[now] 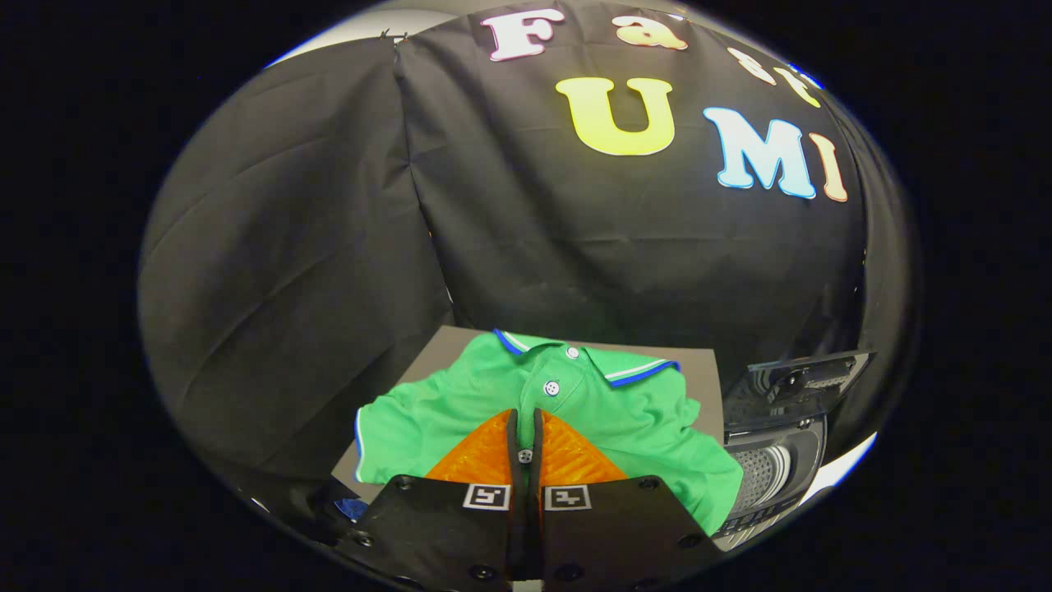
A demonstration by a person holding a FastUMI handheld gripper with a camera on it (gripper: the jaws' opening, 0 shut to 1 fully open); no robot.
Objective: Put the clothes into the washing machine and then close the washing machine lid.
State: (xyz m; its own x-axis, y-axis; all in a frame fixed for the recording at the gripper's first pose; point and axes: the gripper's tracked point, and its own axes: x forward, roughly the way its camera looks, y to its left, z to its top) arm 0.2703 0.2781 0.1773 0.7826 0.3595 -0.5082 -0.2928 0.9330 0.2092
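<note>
Gripper (524, 423) fingers nearly closed, pinching green polo shirt (575, 411) placket. Shirt lying on grey board (703, 386); washing machine (777, 469) standing right, lid (793, 382) raised. Black cloth walls hanging beyond.

No readable words, brands or numbers stand on the green polo shirt (575, 411) or the washing machine (772, 460); the claw (526, 432), pinched on the shirt's placket, bears two square coded markers
</note>
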